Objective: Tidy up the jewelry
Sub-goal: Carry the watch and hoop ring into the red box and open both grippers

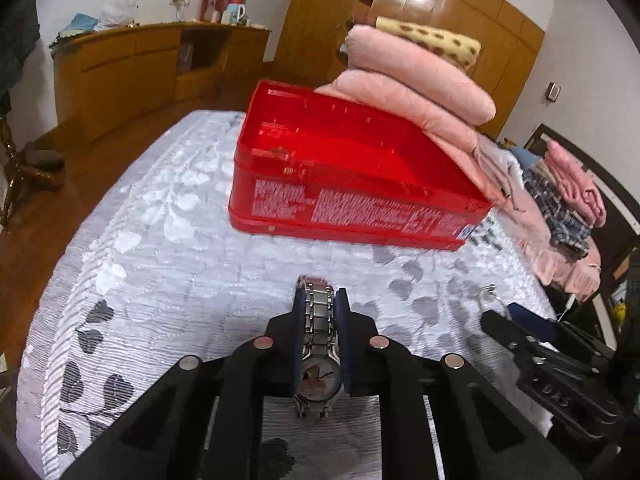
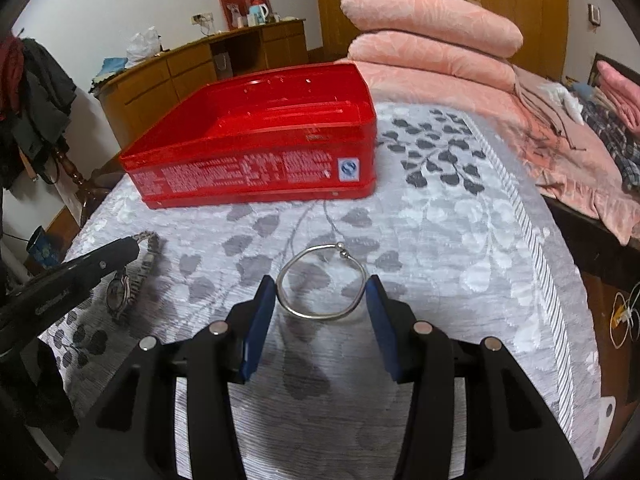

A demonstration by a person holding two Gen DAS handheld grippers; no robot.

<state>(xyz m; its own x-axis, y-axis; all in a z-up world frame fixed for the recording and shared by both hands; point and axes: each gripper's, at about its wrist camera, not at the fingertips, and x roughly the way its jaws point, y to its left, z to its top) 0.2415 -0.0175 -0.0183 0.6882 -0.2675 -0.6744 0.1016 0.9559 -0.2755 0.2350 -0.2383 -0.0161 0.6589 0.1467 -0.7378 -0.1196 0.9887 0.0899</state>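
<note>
A silver metal-band watch (image 1: 319, 380) is clamped lengthwise between the blue pads of my left gripper (image 1: 320, 300), which is shut on it. The right wrist view shows the same watch (image 2: 120, 292) low over the bedspread at the left. A thin silver bangle (image 2: 316, 315) with two small end beads sits between the pads of my right gripper (image 2: 321, 280), and both pads press on its sides. An open red tin box (image 1: 352, 208) with white print stands on the bedspread beyond both grippers (image 2: 256, 176).
The white and grey leaf-patterned bedspread (image 2: 460, 240) covers the bed. Folded pink quilts (image 2: 432, 24) are stacked behind the box. More clothes (image 1: 568, 200) lie at the right. A wooden cabinet (image 1: 132, 68) stands across the floor at the left.
</note>
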